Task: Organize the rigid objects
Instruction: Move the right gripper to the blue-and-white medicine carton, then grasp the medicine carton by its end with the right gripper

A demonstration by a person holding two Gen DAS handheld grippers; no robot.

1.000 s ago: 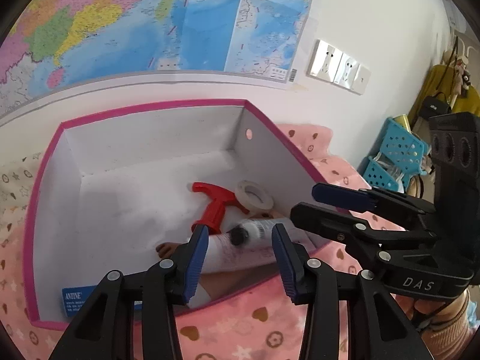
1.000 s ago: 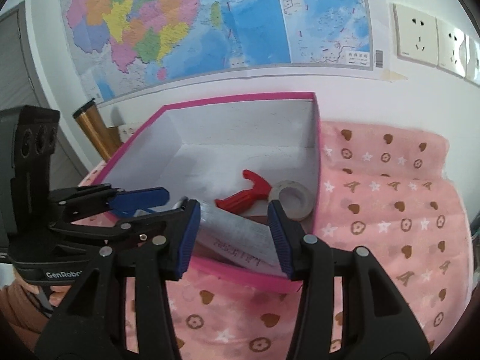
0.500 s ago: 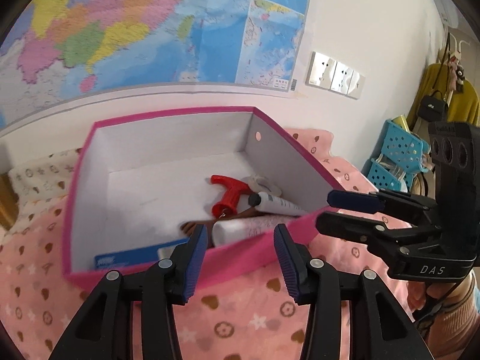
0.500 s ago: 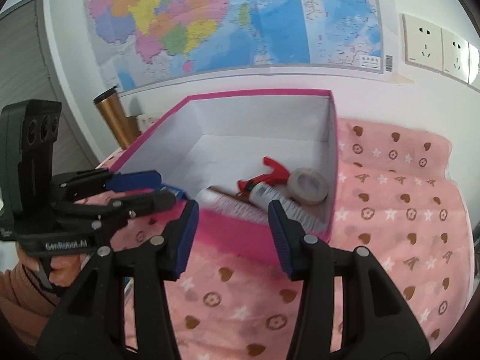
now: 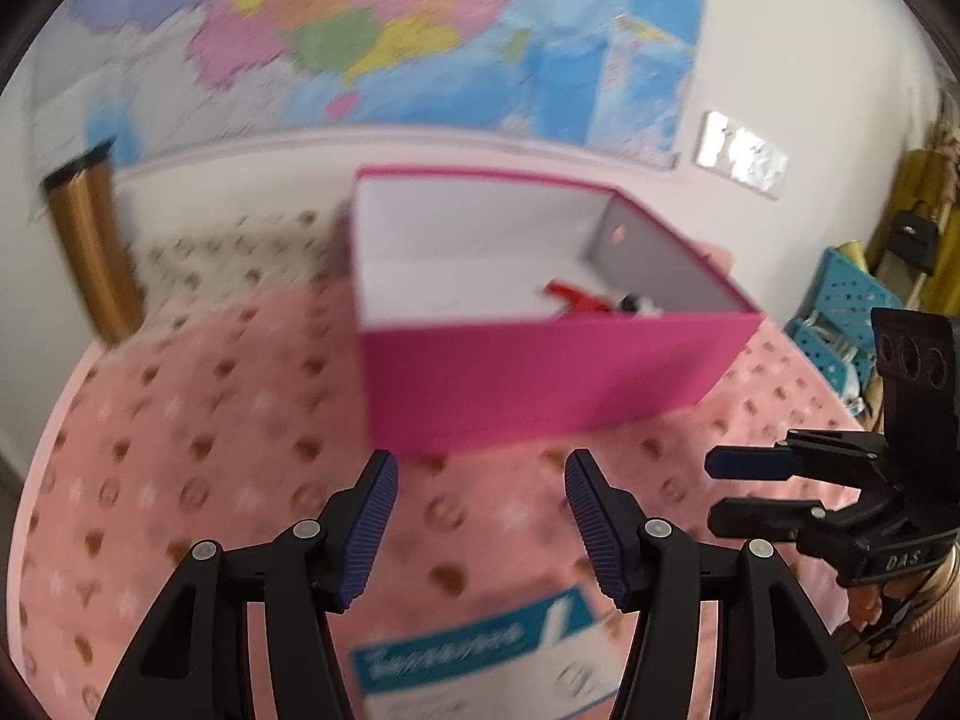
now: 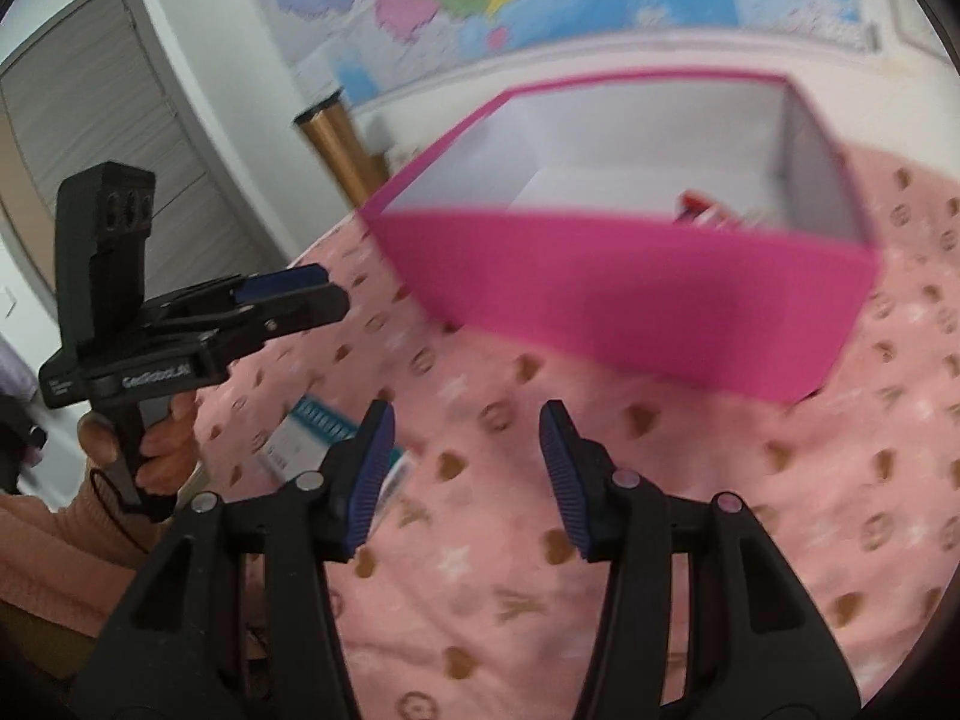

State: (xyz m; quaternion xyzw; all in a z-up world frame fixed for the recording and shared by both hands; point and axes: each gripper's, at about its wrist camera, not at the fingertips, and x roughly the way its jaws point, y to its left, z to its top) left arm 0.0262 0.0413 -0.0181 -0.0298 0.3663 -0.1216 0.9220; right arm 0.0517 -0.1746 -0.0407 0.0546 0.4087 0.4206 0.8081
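Both views are pretty blurry, so small stuff is hard to read. The pink box [image 5: 540, 384] sits in the middle of the left wrist view on the pink patterned cloth [image 5: 198, 420], and its near wall hides most of what's inside. All I can make out over the rim is a red plastic piece [image 5: 573, 299] and next to it something white with a black end [image 5: 642, 305], maybe a tube, can't say for sure. In the right wrist view only a sliver of red [image 6: 699, 204] peeks over the wall, toward the right side of the box.

The left tongs [image 5: 480, 519] are wide open, nothing between them, hovering over the cloth just short of the box. Right below them, at the bottom edge of the frame, lies a white and blue carton [image 5: 480, 654], partly cut off and its print unreadable.

The right tongs [image 6: 465, 471] are spread open too, holding nothing and touching nothing, also above the cloth in front of the box. The same carton shows just left of the left finger, mostly hidden behind it.

A gold cup [image 5: 93, 240] stands at the left of the frame, well apart from the box, and a colourful map [image 5: 390, 30] fills the wall up top.
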